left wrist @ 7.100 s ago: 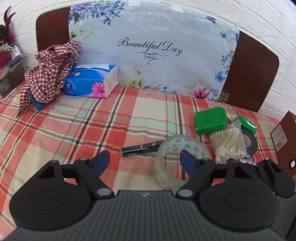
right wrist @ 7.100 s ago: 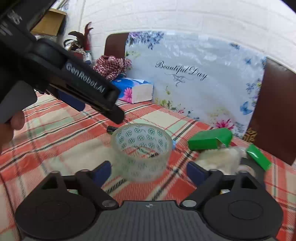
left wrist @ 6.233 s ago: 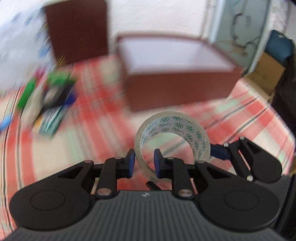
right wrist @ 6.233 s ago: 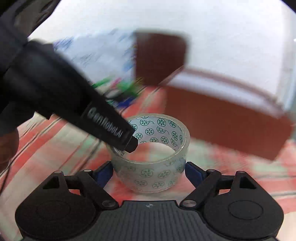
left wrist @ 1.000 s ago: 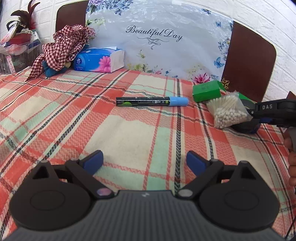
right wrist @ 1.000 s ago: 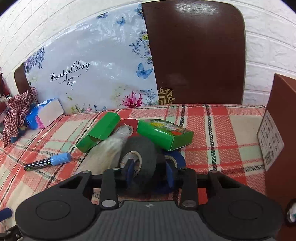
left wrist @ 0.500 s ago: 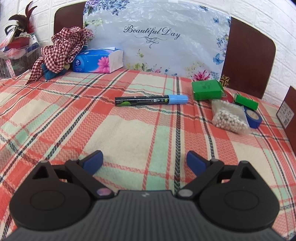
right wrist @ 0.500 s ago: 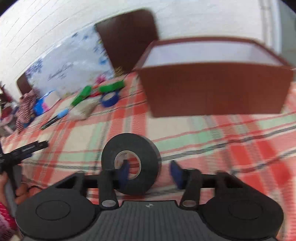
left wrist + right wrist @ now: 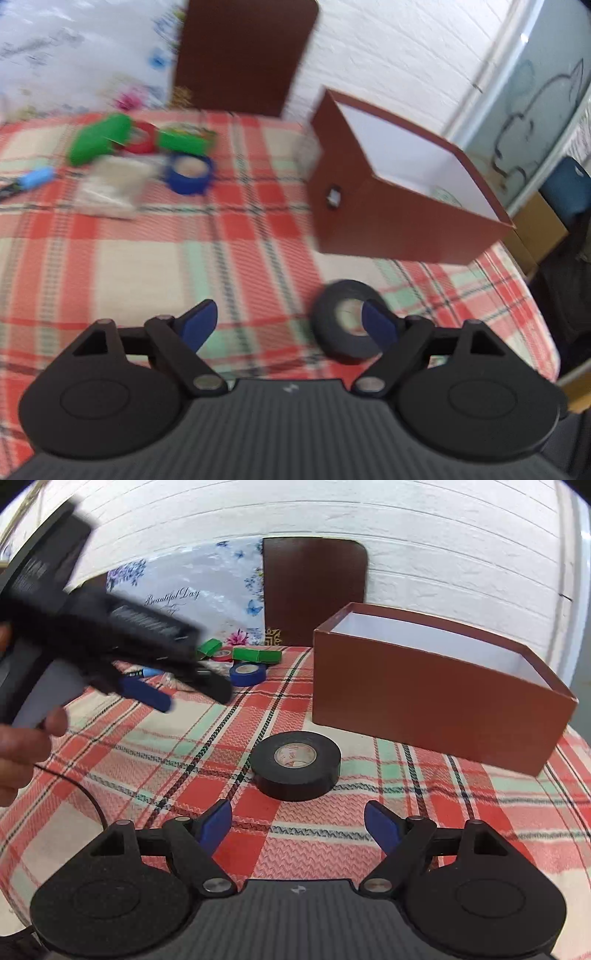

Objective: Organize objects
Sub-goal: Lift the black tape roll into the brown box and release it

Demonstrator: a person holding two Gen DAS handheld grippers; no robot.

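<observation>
A black tape roll point(image 9: 295, 770) lies flat on the plaid tablecloth in front of the brown box point(image 9: 436, 701). My right gripper point(image 9: 299, 823) sits just behind the roll. Its jaws are opening and nothing is between them. My left gripper point(image 9: 290, 325) is open with its jaws closing and empty. In the left wrist view the black tape roll point(image 9: 334, 328) shows past its right fingertip point(image 9: 376, 326). In the right wrist view the left gripper point(image 9: 184, 694) hovers blurred above the cloth, left of the roll and apart from it. The brown box point(image 9: 399, 229) is open-topped with a white inside.
At the far side lie a blue tape roll point(image 9: 188, 173), a red tape roll point(image 9: 142, 133), two green boxes point(image 9: 99, 142) point(image 9: 184, 138), a bag of cotton swabs point(image 9: 110, 184) and a marker point(image 9: 33, 177). A brown chair back point(image 9: 314, 590) stands behind the table. The table's edge runs just right of the box.
The right gripper has let go of the black tape, which now lies flat before the box. The left gripper has swung right from the marker area toward the box, its jaws a little narrower.
</observation>
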